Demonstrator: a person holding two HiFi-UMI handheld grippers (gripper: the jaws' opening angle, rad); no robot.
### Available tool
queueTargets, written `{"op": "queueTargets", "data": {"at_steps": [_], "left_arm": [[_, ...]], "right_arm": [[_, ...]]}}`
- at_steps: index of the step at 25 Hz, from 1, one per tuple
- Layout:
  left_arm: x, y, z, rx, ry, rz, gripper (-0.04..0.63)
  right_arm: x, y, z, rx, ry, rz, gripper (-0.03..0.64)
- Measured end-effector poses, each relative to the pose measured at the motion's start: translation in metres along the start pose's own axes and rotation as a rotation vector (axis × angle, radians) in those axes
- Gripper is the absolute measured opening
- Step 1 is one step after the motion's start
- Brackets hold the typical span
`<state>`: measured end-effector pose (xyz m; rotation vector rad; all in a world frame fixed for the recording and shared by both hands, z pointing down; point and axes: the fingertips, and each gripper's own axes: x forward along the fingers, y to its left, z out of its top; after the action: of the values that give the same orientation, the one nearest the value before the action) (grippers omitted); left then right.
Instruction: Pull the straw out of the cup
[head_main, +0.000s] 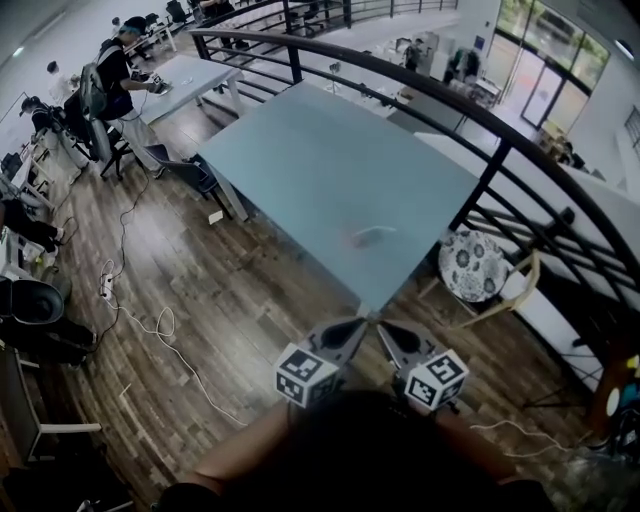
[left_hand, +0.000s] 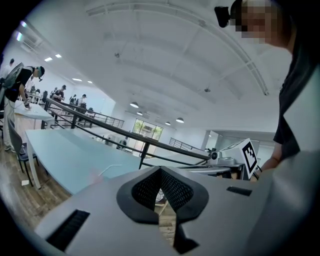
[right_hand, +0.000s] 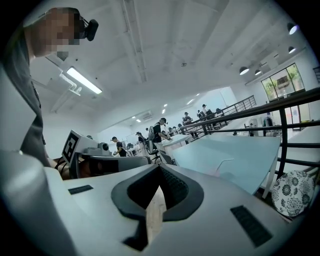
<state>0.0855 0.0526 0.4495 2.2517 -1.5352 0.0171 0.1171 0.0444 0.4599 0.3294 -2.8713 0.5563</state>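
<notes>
At the near corner of the pale blue table (head_main: 300, 170), which points straight at the person, the two grippers hang side by side over the wooden floor (head_main: 210, 290), both just short of the tabletop's edge. The left gripper (head_main: 352, 328) is clenched on nothing: in the left gripper view its black pads meet at the tips, with only floor showing in the gap below. The right gripper (head_main: 392, 336) is likewise closed tight and empty, and its tips lie just beside the left one's.

At twelve o'clock from the tips, a little in from the corner, stands the cup (head_main: 362, 240) — a faint pinkish blur. The straw (head_main: 384, 232) shows as a pale streak at the cup. In both gripper views it rises out of the cup with a bent top. Beyond the cup the flat surface runs broad toward eleven and twelve o'clock.

The table's right edge heads off toward one o'clock alongside a curved black railing (head_main: 500, 150). At two o'clock a round flower-patterned seat (head_main: 470, 265) sits between corner and railing, near the edge. The left edge, toward ten o'clock, borders open floor crossed by a white cable (head_main: 150, 325). A dark chair (head_main: 185, 170) stands at its far end — people at other tables are well apart beyond it.
</notes>
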Motion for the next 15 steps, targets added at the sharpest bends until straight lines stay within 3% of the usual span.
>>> {"op": "queueTargets", "data": {"at_steps": [15], "left_arm": [[-0.03,0.071,-0.002,-0.053,0.012,-0.025,0.011]], "right_arm": [[0.074,0.02,-0.004,0.021,0.023,-0.018,0.012]]}}
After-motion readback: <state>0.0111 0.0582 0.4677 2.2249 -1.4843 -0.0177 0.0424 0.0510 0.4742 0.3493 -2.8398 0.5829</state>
